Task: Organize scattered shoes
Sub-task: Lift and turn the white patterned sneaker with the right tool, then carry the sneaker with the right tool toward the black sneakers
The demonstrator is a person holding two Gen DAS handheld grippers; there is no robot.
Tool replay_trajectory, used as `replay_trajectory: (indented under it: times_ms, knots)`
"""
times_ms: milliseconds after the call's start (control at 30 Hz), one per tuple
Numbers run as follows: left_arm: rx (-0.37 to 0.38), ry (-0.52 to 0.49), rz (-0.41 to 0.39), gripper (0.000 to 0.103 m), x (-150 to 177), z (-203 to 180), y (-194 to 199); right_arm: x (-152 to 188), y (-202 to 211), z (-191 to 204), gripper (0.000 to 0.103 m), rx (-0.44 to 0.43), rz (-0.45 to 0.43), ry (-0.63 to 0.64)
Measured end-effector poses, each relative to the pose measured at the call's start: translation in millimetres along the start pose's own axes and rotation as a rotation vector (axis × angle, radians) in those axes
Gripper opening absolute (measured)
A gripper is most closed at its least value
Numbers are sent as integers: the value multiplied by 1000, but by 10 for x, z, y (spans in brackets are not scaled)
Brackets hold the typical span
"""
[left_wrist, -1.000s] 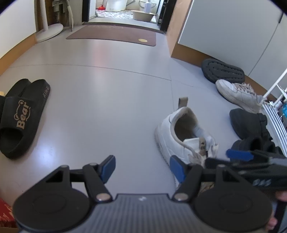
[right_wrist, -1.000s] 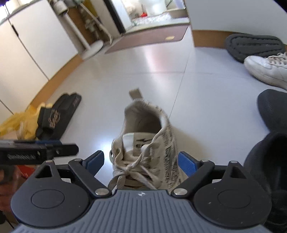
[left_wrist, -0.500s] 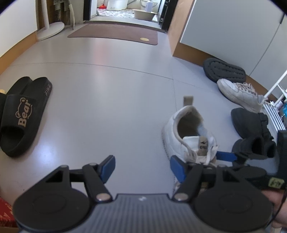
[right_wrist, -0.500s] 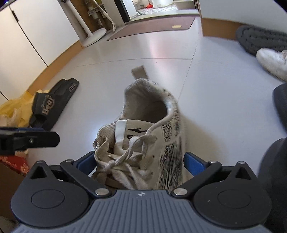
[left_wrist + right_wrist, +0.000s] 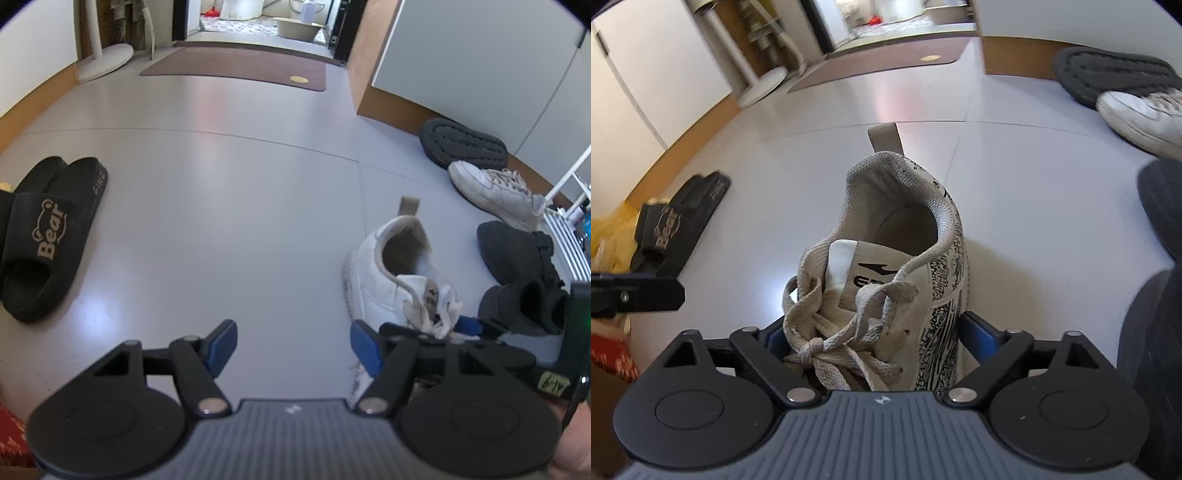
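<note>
— What is seen past the left gripper (image 5: pixel 293 345)?
— Its jaws are held apart over bare floor (image 5: pixel 229 192). A white sneaker (image 5: pixel 397 280) is straddled by the right gripper (image 5: pixel 428 328); black slides (image 5: pixel 44 236) are parked far left.

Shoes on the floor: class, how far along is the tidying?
Done: nothing looks sorted; the black slippers, white trainer and dark shoes lie scattered. In hand: the right hand-held gripper straddles the laced sneaker, jaws just closing, grip unclear. Left hand-held gripper is open, empty. Left: everything.
</note>
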State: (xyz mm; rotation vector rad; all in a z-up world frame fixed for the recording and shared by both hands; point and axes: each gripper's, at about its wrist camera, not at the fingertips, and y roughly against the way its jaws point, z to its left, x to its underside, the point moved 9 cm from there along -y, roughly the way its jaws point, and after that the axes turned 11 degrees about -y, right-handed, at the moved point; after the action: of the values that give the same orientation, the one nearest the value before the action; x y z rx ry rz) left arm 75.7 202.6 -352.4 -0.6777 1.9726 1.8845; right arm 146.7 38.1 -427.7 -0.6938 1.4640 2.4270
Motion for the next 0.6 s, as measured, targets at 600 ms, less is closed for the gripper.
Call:
replay_trajectory:
  times_ms: [600]
  knots:
    - [13,-18,0,70,-27,-33,-20,77,278,-280,83,129,-49,-72]
